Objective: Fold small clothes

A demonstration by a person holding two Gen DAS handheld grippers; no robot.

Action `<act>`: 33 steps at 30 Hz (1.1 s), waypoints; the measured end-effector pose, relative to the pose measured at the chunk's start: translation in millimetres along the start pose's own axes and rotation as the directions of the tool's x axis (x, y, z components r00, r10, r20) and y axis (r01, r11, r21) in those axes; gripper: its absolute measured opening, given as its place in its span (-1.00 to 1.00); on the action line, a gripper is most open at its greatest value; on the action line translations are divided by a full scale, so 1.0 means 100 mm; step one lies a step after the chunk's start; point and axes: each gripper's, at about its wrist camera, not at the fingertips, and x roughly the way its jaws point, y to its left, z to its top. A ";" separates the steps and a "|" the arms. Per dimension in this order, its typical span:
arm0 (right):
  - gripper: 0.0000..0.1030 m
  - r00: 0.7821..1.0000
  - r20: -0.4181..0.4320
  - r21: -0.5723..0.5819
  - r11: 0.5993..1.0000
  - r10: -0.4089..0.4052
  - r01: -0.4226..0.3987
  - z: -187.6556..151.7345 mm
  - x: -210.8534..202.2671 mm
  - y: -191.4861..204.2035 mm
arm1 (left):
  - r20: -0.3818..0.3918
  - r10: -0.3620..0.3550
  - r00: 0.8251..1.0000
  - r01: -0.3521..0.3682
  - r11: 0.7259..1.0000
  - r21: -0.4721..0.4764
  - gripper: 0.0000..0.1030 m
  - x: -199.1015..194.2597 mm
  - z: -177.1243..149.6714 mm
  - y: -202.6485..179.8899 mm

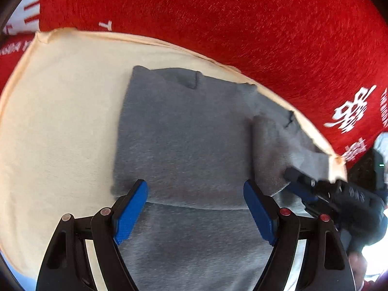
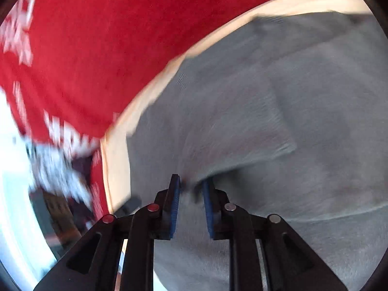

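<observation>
A small grey knit garment lies partly folded on a cream cloth. My left gripper is open, its blue pads spread wide just over the garment's near fold. My right gripper shows at the right of the left wrist view, its tips at the edge of a folded grey flap. In the right wrist view my right gripper has its blue pads close together with a pinch of the grey garment between them; the view is blurred by motion.
A red blanket with white lettering lies beyond the cream cloth and wraps round its far and right sides; it also shows in the right wrist view. The cream cloth's edge runs beside the garment.
</observation>
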 end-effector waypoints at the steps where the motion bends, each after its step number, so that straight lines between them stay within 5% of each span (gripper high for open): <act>1: -0.59 1.000 0.018 0.017 1.000 -0.018 0.017 0.04 0.00 -0.01 | -0.003 -0.024 1.000 0.024 1.000 -0.014 0.59 0.00 0.02 0.02; 5: -0.81 0.996 0.013 -0.153 0.984 -0.088 0.089 0.08 0.16 0.33 | -0.007 -0.115 0.993 0.115 0.991 -0.067 0.59 -0.09 0.06 0.16; 12: -0.72 0.972 -0.172 -0.532 0.845 -0.162 0.047 -0.44 0.69 1.04 | -0.006 -0.137 0.991 0.135 0.985 -0.104 0.59 -0.17 0.21 0.39; 18: -0.62 0.949 -0.192 -0.548 0.830 -0.249 0.107 -0.65 0.57 0.80 | -0.064 -0.168 0.984 0.164 0.985 -0.057 0.59 -0.04 0.18 0.18; 25: -0.59 0.964 -0.159 -0.336 0.930 -0.215 0.152 -0.48 -0.18 0.03 | -0.119 -0.153 0.981 0.144 0.986 -0.083 0.59 0.24 0.18 0.10; 29: 0.14 0.986 -0.043 -0.066 0.985 -0.162 0.159 -0.32 -0.63 -0.46 | -0.075 -0.140 0.987 0.129 0.982 -0.138 0.59 0.21 0.25 0.13; 33: 0.14 0.987 0.084 0.177 0.977 -0.139 0.122 -0.17 -1.08 -1.06 | -0.032 -0.077 0.997 0.072 0.989 -0.131 0.47 0.20 0.32 0.10</act>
